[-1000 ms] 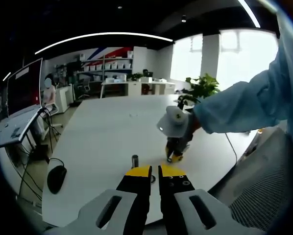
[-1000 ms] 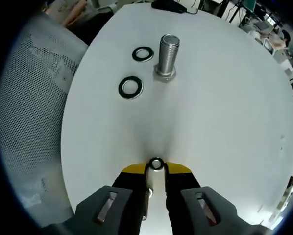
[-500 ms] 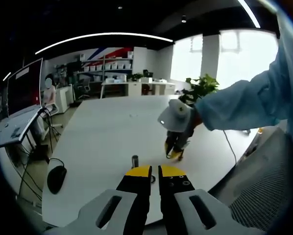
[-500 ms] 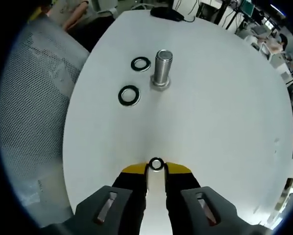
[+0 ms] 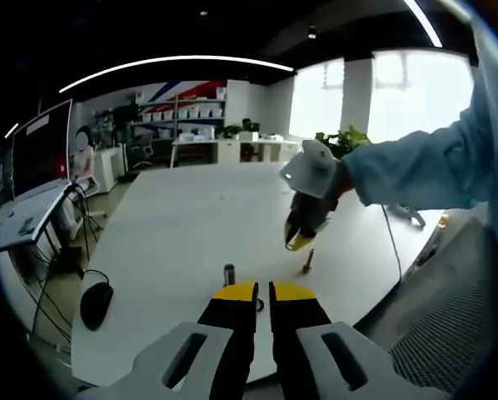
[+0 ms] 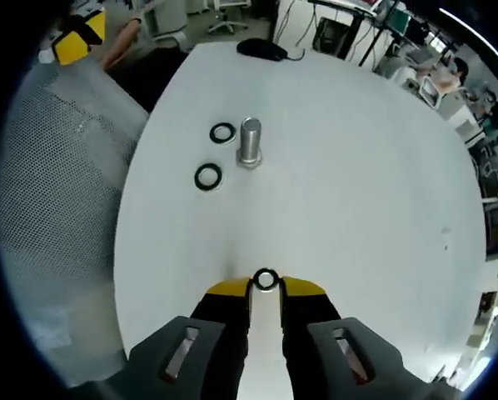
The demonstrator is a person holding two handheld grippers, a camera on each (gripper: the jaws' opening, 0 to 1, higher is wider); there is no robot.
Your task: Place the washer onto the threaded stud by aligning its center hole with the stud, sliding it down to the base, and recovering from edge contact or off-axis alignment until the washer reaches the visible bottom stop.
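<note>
Washer (image 6: 266, 280): small dark ring pinched between the right gripper's (image 6: 266, 287) yellow jaw tips, held above the table.
Table (image 6: 357, 192): large, white, rounded.
Left gripper (image 5: 263, 293): jaws closed together, nothing between them, low over the table.
Threaded stud (image 6: 249, 142): upright on the table, well ahead of the held washer.
Loose washers: one (image 6: 222, 132) just beside the stud, another (image 6: 207, 177) near it.

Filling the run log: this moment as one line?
right gripper: shut on washer, above table | stud: bare | left gripper: shut, idle
</note>
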